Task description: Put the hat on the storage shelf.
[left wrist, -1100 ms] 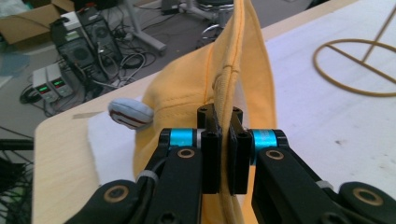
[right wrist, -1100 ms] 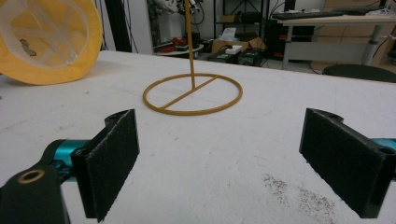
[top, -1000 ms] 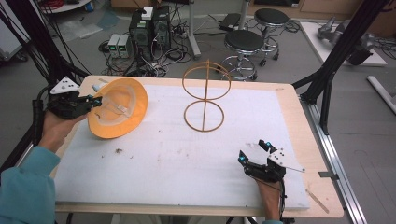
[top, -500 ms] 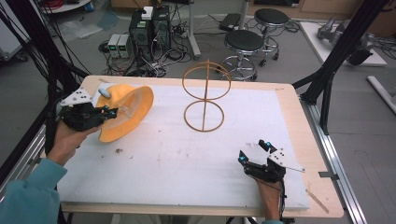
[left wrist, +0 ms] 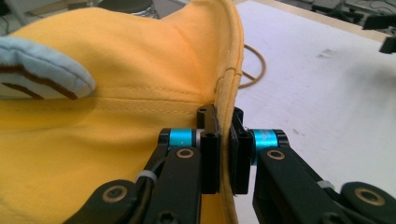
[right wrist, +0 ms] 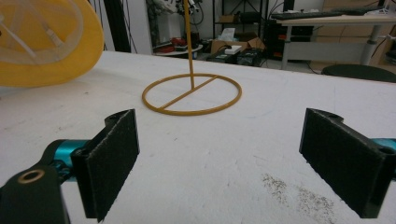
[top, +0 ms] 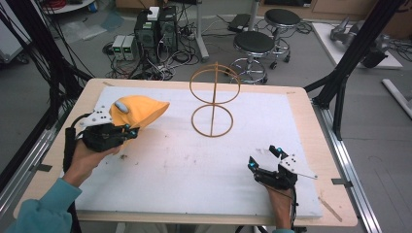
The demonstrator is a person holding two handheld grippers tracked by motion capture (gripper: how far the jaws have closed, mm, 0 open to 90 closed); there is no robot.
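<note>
Left gripper (top: 127, 130) at the left side of the desk (top: 301, 104), jaws clamped on the rim of a yellow cap (top: 138, 109); in the left gripper view the two black jaws pinch the stitched edge of the cap (left wrist: 116, 93) between them, almost fully together with only the fabric in the gap. Cap is lifted off the white desk surface, tilted, its crown pointing toward the middle of the desk, a pale blue-grey patch (top: 121, 106) on its top side; same patch at the left edge in the left gripper view (left wrist: 42, 70), with brown lines on it. The person's left hand (top: 87, 158) grips the tool, teal sleeve (top: 41, 208) at the bottom left corner. Wire hat stand (top: 214, 99), two gold rings joined by an upright rod, stands upright near the desk centre, well apart from the cap, to its right. Right gripper (top: 265, 158) sits low near the front right of the desk, jaws wide apart, nothing between them; the right gripper view shows both pads spread, the stand's base ring (right wrist: 191, 99) ahead on the desk and the cap (right wrist: 51, 42) at top left, its inside lining visible. Stools (top: 255, 43) and computer boxes (top: 155, 29) on the floor beyond the desk.
</note>
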